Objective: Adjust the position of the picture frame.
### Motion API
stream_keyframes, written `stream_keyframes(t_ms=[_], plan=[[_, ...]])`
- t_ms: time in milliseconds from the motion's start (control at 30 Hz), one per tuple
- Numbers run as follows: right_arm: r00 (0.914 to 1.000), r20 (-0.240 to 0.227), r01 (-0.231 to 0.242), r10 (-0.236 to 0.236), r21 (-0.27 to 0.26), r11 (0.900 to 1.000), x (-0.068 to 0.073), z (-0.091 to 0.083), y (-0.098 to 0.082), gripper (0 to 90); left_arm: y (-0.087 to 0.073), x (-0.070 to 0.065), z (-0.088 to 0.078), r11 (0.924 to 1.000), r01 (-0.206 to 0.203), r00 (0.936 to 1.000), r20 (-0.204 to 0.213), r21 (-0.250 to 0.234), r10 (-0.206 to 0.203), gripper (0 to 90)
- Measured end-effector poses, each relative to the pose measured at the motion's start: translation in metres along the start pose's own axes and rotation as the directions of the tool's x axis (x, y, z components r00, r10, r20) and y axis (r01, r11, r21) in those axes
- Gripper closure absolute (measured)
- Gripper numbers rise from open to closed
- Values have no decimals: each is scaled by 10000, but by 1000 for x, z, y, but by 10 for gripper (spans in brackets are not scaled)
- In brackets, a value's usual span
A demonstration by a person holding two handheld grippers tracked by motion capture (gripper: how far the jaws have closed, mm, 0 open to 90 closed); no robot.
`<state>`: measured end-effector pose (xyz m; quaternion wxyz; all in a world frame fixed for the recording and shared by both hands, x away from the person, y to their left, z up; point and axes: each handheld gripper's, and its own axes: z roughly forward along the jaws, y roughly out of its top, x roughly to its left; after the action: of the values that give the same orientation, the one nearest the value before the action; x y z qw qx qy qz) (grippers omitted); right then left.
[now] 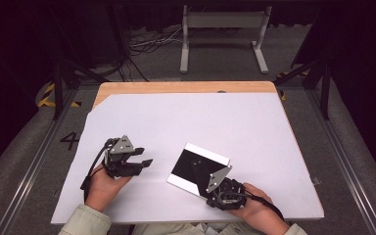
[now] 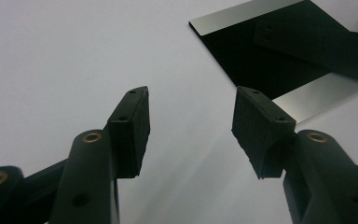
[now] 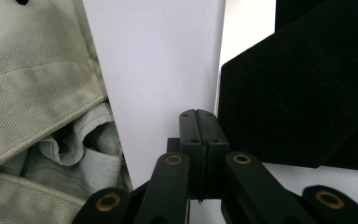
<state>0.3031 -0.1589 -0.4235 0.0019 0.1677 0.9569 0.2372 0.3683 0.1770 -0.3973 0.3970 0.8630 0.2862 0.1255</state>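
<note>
Scene: a white sheet (image 1: 186,127) covered a wooden table (image 1: 186,87), and a person worked a gripper in each hand.
Thing in hand: a black square panel with pale strips along two opposite edges (image 1: 198,168) lay flat on the sheet, near the person's side and right of centre.
Right gripper (image 3: 199,116): its jaws were pressed together with nothing visible between them; in the high view it rested at the panel's near corner, just beside or over the edge.
Left gripper (image 2: 191,109): its jaws stood wide apart and empty, aimed toward the panel's near edge from well to the left, hovering low over the sheet.
Step in hand: judged to be getting hold of the flat panel, which lay flush and offered no lip to pinch.
How to do it well: the closed right tips would likely serve best as a wedge or pusher at the corner, sliding low and slowly so the panel lifts or shifts rather than skids away.
Left's part: it should come in level with the sheet and close on the raised edge only once there is a gap.
Risk: the panel could slip across the smooth sheet; whether the right tips touched it could not be told.
</note>
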Motion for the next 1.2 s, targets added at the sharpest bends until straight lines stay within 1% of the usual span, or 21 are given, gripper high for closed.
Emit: stream_keyframes(t_ms=[100, 300, 367, 433, 567, 700, 867, 933, 1067, 1200], plan=[[9999, 85, 85, -85, 49, 10000, 1, 0, 0, 899, 0, 0, 0, 10000, -7, 10000, -23, 15, 7, 471], [9998, 160, 82, -82, 39, 10000, 1, 0, 0, 900, 0, 0, 0, 10000, 10, 10000, -16, -4, -10, 469], [9997, 257, 59, -60, 71, 10000, 0, -1, 0, 900, 0, 0, 0, 10000, -7, 10000, -26, 22, 7, 469], [9997, 244, -78, 78, 26, 10000, -2, -1, 0, 900, 0, 0, 1, 10000, 1, 10000, -21, 56, -1, 469], [9994, 315, -123, 123, -13, 9999, -5, -1, -1, 900, 0, -1, 1, 10000, -12, 10000, -29, 72, 12, 468], [9977, 598, -329, 334, -86, 9994, -12, -3, -3, 900, 0, -1, 1, 10000, 8, 10000, -25, 59, -8, 468], [9928, 1007, -623, 643, -232, 9978, -23, -5, -4, 900, 0, -1, 2, 10000, -23, 10000, 10, 68, 22, 468], [9913, 1068, -737, 765, -290, 9969, -28, -5, -4, 900, 0, -1, 2, 10000, -20, 10000, 10, 78, 20, 468], [9880, 1302, -793, 835, -370, 9962, -34, -6, -5, 900, 0, -2, 3, 9999, 1, 10000, 13, 113, -1, 468], [9827, 1554, -943, 1010, -501, 9943, -41, -7, -6, 900, 0, -2, 3, 9999, -35, 10000, 24, 115, 35, 468]])
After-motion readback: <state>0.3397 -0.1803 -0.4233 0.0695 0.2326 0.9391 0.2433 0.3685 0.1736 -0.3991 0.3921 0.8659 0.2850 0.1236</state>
